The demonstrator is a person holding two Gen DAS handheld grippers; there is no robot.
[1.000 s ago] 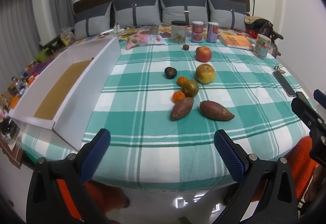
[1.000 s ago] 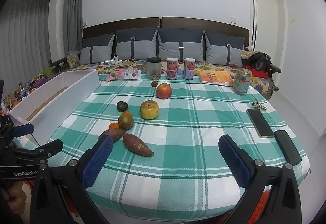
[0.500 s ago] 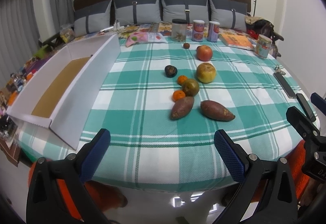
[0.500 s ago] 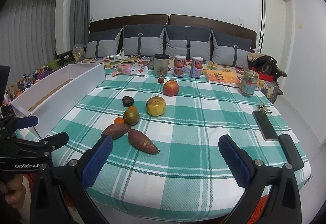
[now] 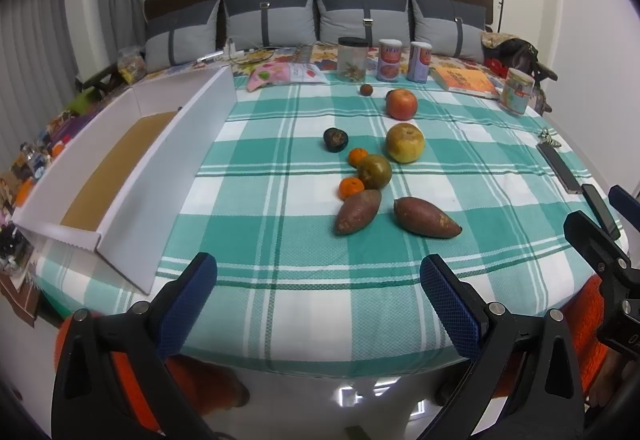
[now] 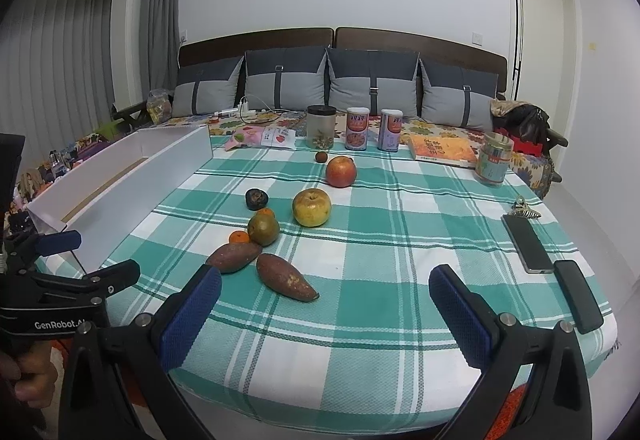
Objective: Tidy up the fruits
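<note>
Fruit lies in a loose group mid-table on the green checked cloth: a red apple [image 5: 401, 104], a yellow apple [image 5: 405, 142], a green-brown fruit [image 5: 374, 171], two small oranges [image 5: 351, 187], a dark fruit [image 5: 335, 139], a tiny brown one [image 5: 365, 90] and two sweet potatoes [image 5: 425, 217] [image 5: 357, 211]. A long white box [image 5: 132, 156] stands open along the left edge. My left gripper [image 5: 318, 294] is open and empty over the near edge. My right gripper [image 6: 325, 304] is open and empty, near the sweet potato [image 6: 286, 277].
A jar [image 5: 352, 58], two cans [image 5: 389, 60], a book [image 5: 464, 81] and a printed tin [image 5: 518, 90] stand along the far edge. A phone [image 6: 527, 242] and a dark case [image 6: 578, 295] lie at the right edge. Cushions line the back.
Both grippers have moved slightly forward toward the table; the right one has also risen a little. Nothing on the table has moved.
</note>
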